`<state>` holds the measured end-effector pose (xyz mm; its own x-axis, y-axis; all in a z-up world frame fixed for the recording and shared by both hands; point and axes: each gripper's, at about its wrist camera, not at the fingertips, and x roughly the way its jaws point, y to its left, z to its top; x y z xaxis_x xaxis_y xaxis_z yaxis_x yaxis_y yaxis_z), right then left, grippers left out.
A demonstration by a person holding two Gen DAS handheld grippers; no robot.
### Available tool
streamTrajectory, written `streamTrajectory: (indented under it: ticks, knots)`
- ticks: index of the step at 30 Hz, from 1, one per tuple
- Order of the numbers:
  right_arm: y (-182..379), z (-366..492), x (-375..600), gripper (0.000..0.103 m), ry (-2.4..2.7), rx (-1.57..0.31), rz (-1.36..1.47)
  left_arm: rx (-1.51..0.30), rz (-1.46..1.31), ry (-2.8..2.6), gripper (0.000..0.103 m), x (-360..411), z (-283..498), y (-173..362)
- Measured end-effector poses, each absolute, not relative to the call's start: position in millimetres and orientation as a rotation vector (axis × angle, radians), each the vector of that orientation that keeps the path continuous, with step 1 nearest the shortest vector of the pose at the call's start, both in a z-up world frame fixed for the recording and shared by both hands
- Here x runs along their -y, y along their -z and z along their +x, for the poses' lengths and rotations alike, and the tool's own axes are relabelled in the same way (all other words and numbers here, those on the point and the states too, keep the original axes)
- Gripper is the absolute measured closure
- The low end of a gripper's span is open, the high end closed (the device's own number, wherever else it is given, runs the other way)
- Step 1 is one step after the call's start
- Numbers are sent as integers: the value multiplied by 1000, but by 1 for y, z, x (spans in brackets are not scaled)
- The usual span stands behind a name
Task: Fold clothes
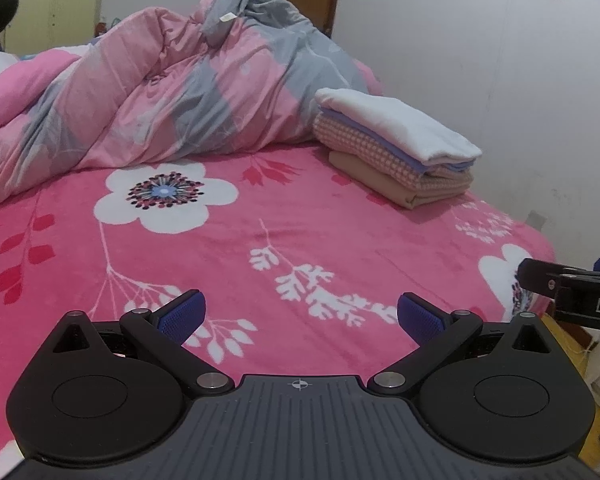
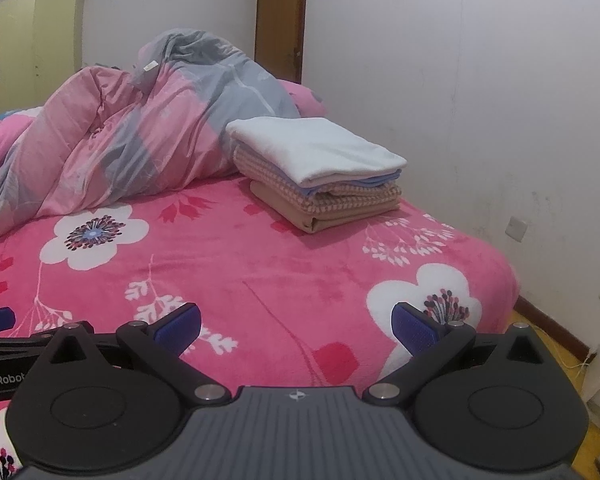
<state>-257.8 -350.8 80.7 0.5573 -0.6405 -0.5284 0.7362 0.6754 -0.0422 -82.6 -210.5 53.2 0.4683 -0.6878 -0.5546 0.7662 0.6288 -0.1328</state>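
Both tongs hung nearest the lens, the left tongs (image 1: pixel 300 316) and the right tongs (image 2: pixel 296 322) each spread wide with nothing between the blue pads. Beyond them lay the bed (image 1: pixel 260 248) under its pink flowered cover, bare across the middle, with a crumpled quilt (image 1: pixel 160 92) heaped at eleven o'clock. At one o'clock sat a stack of folded clothes (image 2: pixel 320 168), white on top, checked and tan beneath, squared and tidy. No loose garment showed, so this fitted either a finished pile or a pause before another piece.
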Motion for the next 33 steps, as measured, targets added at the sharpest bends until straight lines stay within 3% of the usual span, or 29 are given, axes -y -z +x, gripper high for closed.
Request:
streamTrajectory:
  ticks: [33]
  knots:
    - [-72, -278, 365, 0, 897, -539, 204, -596, 206, 942, 0, 235, -105, -50]
